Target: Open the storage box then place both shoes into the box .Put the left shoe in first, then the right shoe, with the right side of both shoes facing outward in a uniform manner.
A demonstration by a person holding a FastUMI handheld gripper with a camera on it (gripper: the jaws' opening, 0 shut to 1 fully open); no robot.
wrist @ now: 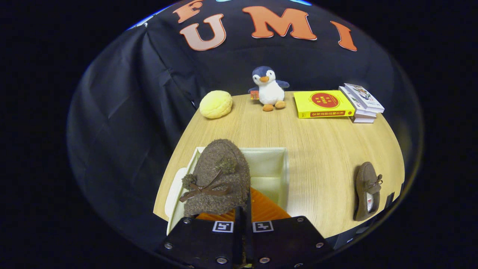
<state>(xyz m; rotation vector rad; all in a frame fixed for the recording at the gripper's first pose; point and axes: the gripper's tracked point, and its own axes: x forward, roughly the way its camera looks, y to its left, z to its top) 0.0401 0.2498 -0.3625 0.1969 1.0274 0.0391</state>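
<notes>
shoe point(216, 179) clamped in claw point(243, 220), fingers pressed together on heel, over open storage box point(278, 164).

Tongs point(243, 220): black body plates, silver screws, two square black-white markers.

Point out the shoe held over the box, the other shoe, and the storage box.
Held shoe point(218, 175): gripper view, on its fuzzy upper.
Other shoe point(366, 190): gripper view, on its brown top, lying on the table.
Storage box point(285, 175): gripper view, on its right wall.
</notes>
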